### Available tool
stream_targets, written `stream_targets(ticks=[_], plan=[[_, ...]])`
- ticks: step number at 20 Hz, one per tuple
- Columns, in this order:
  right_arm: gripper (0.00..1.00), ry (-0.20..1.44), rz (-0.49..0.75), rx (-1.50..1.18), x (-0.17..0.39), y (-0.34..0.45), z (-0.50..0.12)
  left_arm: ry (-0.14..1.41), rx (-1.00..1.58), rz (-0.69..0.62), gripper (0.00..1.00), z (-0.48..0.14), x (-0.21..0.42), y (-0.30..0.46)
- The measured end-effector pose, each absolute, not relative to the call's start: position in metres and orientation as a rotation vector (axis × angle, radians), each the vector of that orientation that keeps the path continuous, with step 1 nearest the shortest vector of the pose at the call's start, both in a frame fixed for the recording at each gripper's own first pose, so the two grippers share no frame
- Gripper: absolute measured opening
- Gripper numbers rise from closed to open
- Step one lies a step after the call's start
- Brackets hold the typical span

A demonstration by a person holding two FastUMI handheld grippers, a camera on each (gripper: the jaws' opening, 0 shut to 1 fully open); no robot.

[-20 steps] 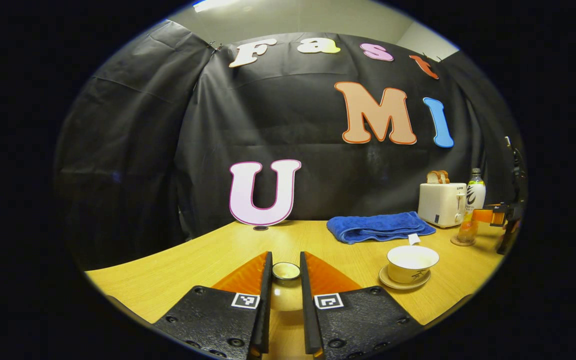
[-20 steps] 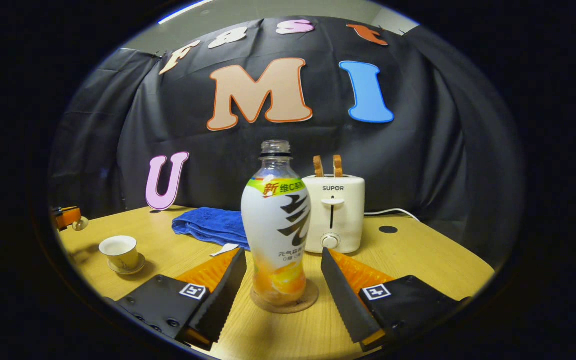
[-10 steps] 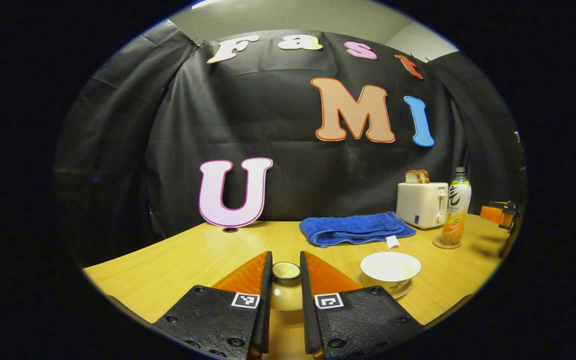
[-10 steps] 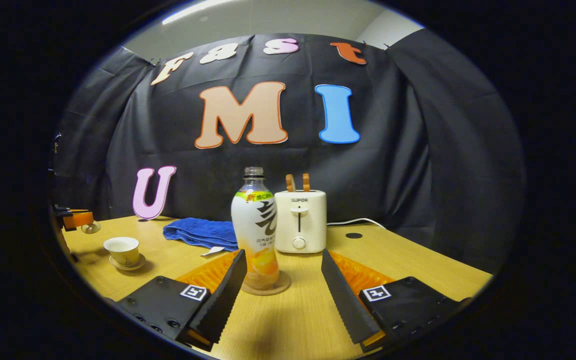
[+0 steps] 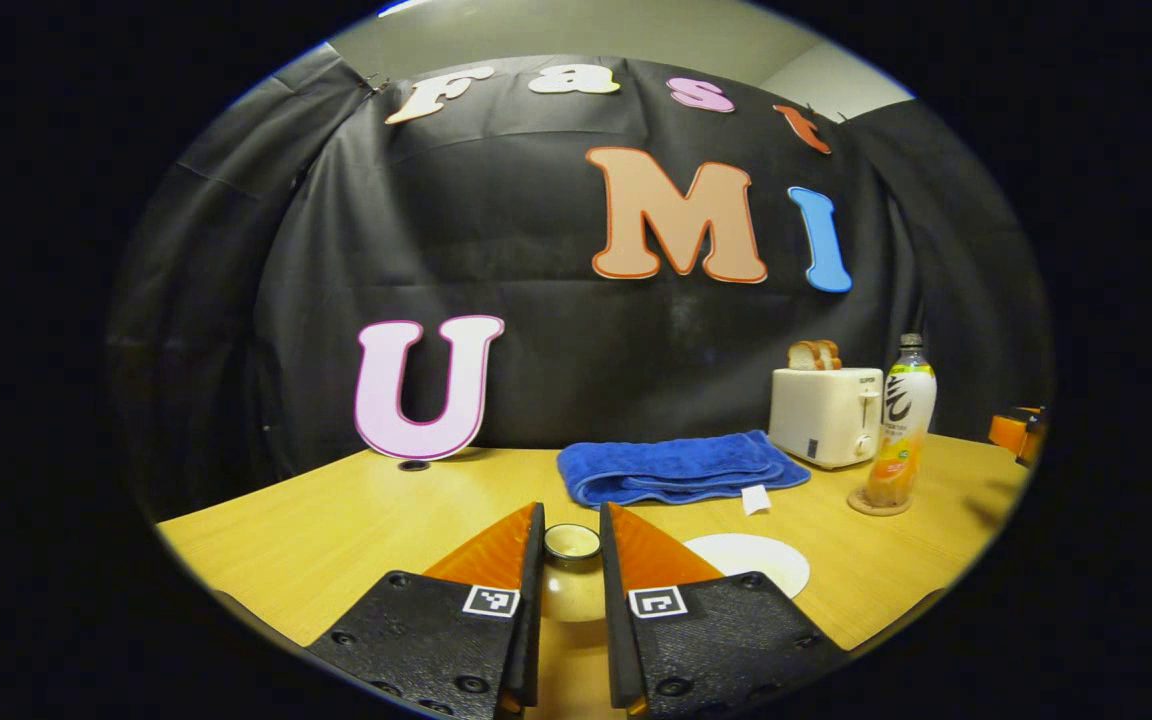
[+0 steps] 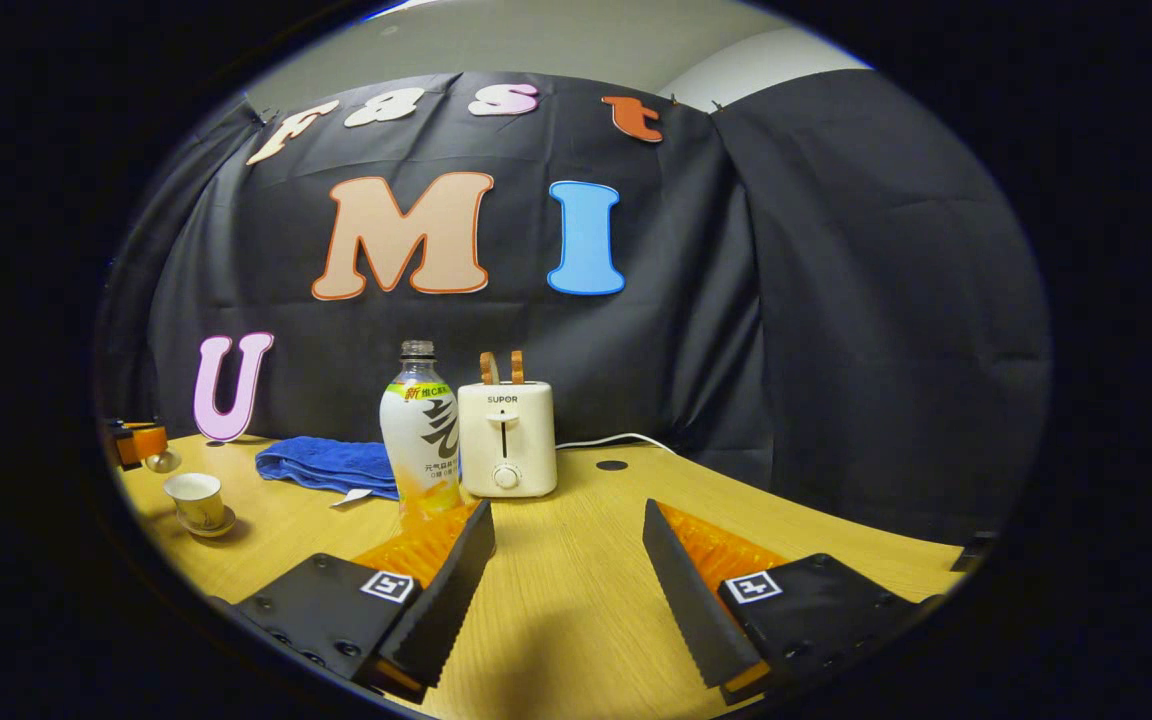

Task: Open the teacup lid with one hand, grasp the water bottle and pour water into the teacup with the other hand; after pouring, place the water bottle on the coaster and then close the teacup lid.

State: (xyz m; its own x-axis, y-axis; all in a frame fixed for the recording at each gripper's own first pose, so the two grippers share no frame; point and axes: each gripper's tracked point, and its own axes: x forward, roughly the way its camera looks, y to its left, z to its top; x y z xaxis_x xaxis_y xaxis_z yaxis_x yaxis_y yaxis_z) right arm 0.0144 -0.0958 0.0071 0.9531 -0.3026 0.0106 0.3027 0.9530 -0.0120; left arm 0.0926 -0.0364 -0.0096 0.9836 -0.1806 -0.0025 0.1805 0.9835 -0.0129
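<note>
In the left gripper view my left gripper [image 5: 571, 522] is shut on the knob of the pale teacup lid [image 5: 572, 592], held above the table. The open white teacup [image 5: 748, 560] sits just right of it, partly behind a finger. The water bottle [image 5: 898, 428] stands upright on a round coaster [image 5: 876, 503] at the far right. In the right gripper view my right gripper [image 6: 566, 560] is open and holds nothing. The bottle [image 6: 421, 440] stands beyond its left finger, apart from it. The teacup [image 6: 194, 498] on its saucer [image 6: 204, 526] is far left, with the left gripper [image 6: 141, 442] above it.
A white toaster [image 6: 506, 440] with bread slices stands against the black cloth beside the bottle. A folded blue towel [image 5: 676, 468] lies behind the cup. The wooden table [image 6: 576, 620] has a small dark hole [image 6: 612, 465] and a white cable near the toaster.
My right gripper has drawn back from the bottle and swung right, staying open. My left gripper has carried the lid toward the cup, which now sits close beside its fingers.
</note>
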Motion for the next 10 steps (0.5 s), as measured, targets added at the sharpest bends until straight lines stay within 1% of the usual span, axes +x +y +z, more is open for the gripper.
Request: stream_targets(ticks=[2,3,5,6,8,9,10], plan=[[0.99,-0.008,-0.305,-0.013,0.015,-0.096,0.007,0.001,-0.015,-0.255,0.25,-0.009,0.095,-0.056],[0.96,-0.008,-0.301,-0.013,0.015,-0.095,0.007,-0.002,-0.016,-0.287,0.25,-0.008,0.096,-0.064],[0.96,-0.007,-0.297,-0.013,0.015,-0.094,0.007,-0.003,-0.017,-0.35,0.25,-0.008,0.097,-0.078],[0.92,-0.007,-0.295,-0.013,0.015,-0.094,0.008,-0.001,-0.018,-0.381,0.25,-0.008,0.095,-0.086],[0.92,-0.007,-0.291,-0.013,0.015,-0.094,0.007,0.0,-0.019,-0.433,0.24,-0.008,0.091,-0.095],[0.92,-0.007,-0.289,-0.012,0.015,-0.093,0.007,-0.001,-0.023,-0.453,0.25,-0.008,0.089,-0.099],[0.96,-0.006,-0.288,-0.012,0.015,-0.093,0.008,0.003,-0.019,-0.478,0.25,-0.009,0.086,-0.103]])
